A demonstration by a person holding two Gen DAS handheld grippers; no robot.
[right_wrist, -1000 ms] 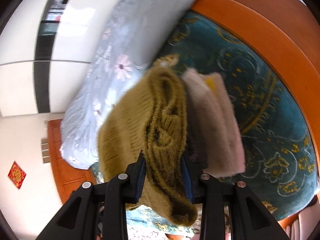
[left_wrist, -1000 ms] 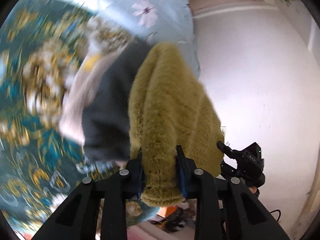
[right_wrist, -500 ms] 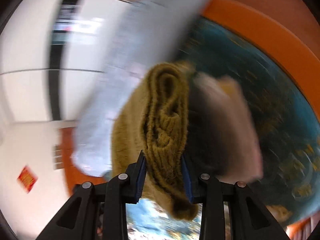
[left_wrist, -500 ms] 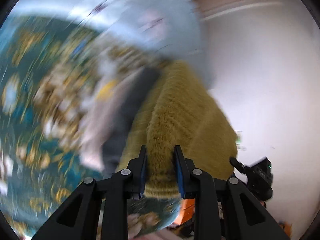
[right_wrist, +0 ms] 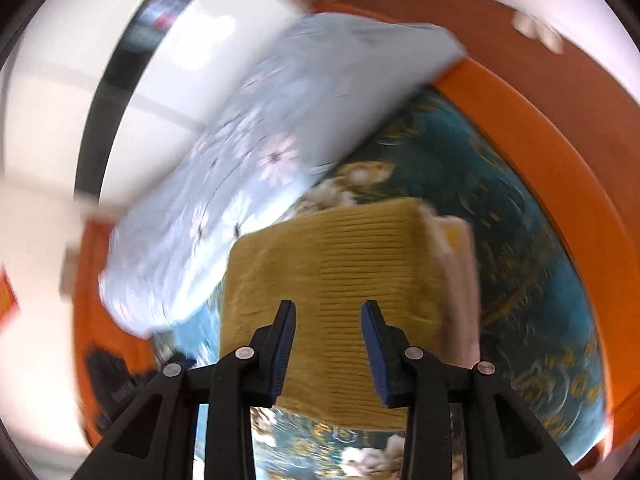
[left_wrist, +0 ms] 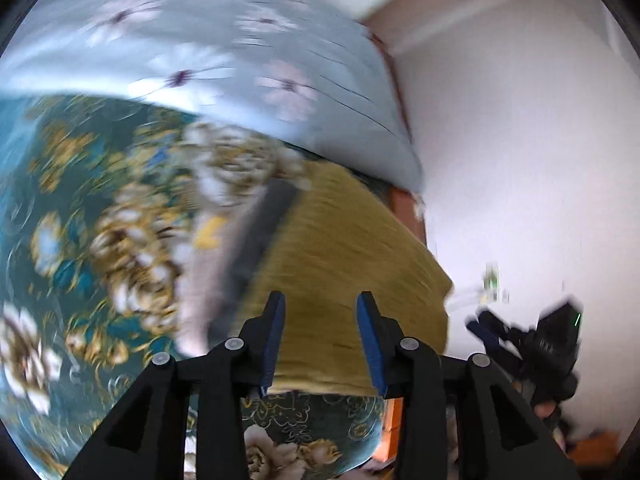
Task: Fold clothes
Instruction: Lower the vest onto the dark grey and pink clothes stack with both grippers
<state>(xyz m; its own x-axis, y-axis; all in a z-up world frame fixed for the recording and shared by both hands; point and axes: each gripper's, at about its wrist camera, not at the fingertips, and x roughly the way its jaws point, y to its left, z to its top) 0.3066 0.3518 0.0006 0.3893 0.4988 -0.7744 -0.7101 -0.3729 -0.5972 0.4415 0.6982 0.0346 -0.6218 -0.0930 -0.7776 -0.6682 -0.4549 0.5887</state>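
Note:
A folded mustard-yellow knit sweater [left_wrist: 344,264] lies on top of a stack of folded clothes, a dark grey one [left_wrist: 260,236] and a beige-pink one [left_wrist: 200,272], on the teal floral bedspread [left_wrist: 80,200]. My left gripper [left_wrist: 320,340] is open, its jaws apart over the sweater's near edge. In the right wrist view the sweater [right_wrist: 340,272] lies flat with the beige garment [right_wrist: 460,280] beside it. My right gripper [right_wrist: 330,344] is open over the sweater's near edge. Both views are blurred by motion.
A light blue floral pillow [left_wrist: 220,60] lies behind the stack; it also shows in the right wrist view [right_wrist: 280,140]. An orange wooden bed frame [right_wrist: 560,152] borders the bedspread. The other gripper [left_wrist: 536,344] shows at the right by a white wall [left_wrist: 520,160].
Both grippers were shut on the hanging yellow sweater; now both have opened. The sweater has come down flat onto the stack of folded clothes.

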